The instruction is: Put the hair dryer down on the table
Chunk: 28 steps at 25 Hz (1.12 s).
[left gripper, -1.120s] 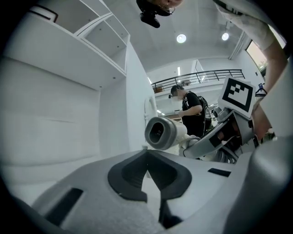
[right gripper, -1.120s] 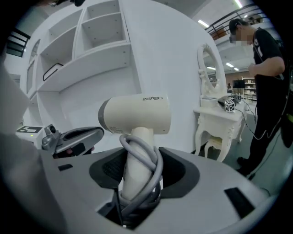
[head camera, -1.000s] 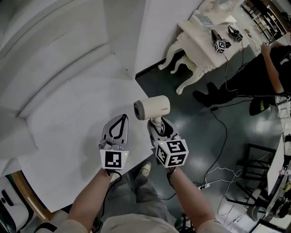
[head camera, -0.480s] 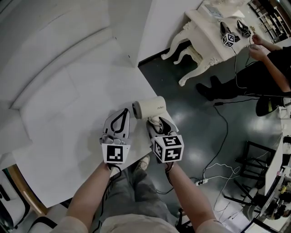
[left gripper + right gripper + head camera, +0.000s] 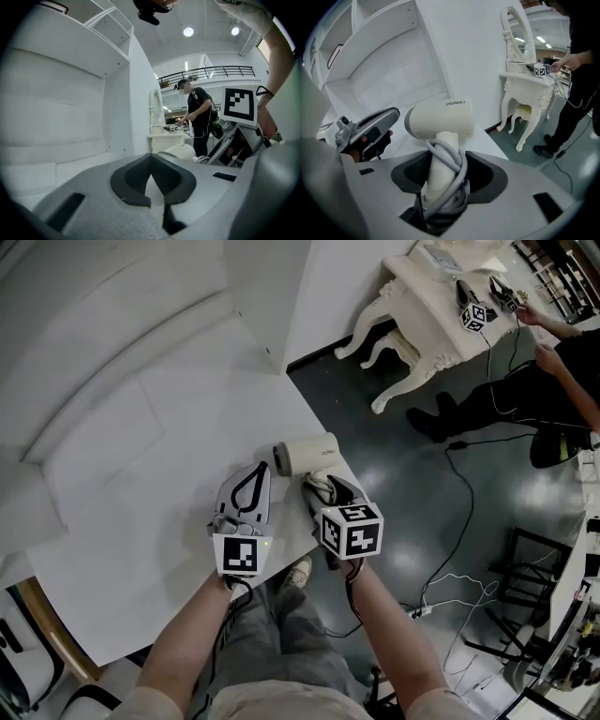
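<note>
The cream hair dryer (image 5: 305, 454) has its barrel lying crosswise over the white table's (image 5: 141, 474) right corner. Whether it rests on the top I cannot tell. My right gripper (image 5: 323, 487) is shut on its handle, which has the grey cord wound round it. In the right gripper view the handle (image 5: 440, 164) stands up between the dark pads of my right gripper (image 5: 443, 180), with the barrel (image 5: 440, 117) above. My left gripper (image 5: 255, 470) hovers just left of the dryer, shut on nothing. Its tips meet in the left gripper view (image 5: 151, 171).
The table edge runs right beside the dryer, with dark floor (image 5: 403, 484) below it. A white dressing table (image 5: 422, 315) on ornate legs stands at the back right, a person (image 5: 534, 381) beside it. Cables (image 5: 459, 521) trail over the floor. White shelving (image 5: 384, 51) backs the table.
Both grippers have come down toward the table. The right one has tipped further downward and brought the hair dryer lower over the table's corner.
</note>
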Available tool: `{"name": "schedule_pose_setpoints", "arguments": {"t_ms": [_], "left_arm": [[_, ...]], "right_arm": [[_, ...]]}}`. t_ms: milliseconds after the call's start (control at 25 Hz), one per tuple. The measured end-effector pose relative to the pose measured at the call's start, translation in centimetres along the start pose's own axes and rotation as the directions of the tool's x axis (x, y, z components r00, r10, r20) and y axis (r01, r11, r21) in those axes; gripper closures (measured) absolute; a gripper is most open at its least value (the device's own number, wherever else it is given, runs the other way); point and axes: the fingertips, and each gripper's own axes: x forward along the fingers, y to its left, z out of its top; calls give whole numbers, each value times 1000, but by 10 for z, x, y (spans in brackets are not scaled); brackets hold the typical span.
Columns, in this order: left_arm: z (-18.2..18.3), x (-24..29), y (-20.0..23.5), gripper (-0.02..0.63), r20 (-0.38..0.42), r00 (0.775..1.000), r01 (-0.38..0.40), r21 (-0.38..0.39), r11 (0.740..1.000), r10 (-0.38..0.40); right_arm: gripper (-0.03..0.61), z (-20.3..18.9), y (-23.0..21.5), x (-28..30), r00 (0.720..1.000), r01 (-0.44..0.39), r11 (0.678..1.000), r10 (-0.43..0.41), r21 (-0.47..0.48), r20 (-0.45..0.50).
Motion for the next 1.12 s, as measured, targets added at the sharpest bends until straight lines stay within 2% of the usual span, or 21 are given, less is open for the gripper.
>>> {"name": "schedule_pose_setpoints", "arguments": {"t_ms": [160,440,600,720,840,960,1080,1120], "left_arm": [[3,3,1,603,-15,1000,-6,4,1000,6],[26,3,-7,603,-16,1000,23,33,999,-23],[47,1,-11,603,-17,999,39,82,996,-38],[72,-4,-9,602,12,999,30,90,996,-31],[107,-10,-7,601,38,999,26,82,996,-29],[146,-18,-6,602,44,998,36,99,994,-41],[191,-28,-5,601,90,994,45,130,991,-57],[207,-32,-3,602,106,993,44,132,990,-58]], "right_arm": [[354,6,3,0,1000,-29,1000,29,11,7],[328,9,-4,-18,999,25,999,-23,-47,35],[330,22,-8,-44,994,57,998,-52,-42,96],[330,48,-7,-74,982,66,997,-60,-33,176],[331,88,4,-113,958,54,997,-38,-50,284],[353,132,26,-164,915,59,993,-13,-101,402],[468,172,49,-221,854,103,983,-8,-155,520],[476,184,57,-238,832,116,979,-4,-168,554]]}}
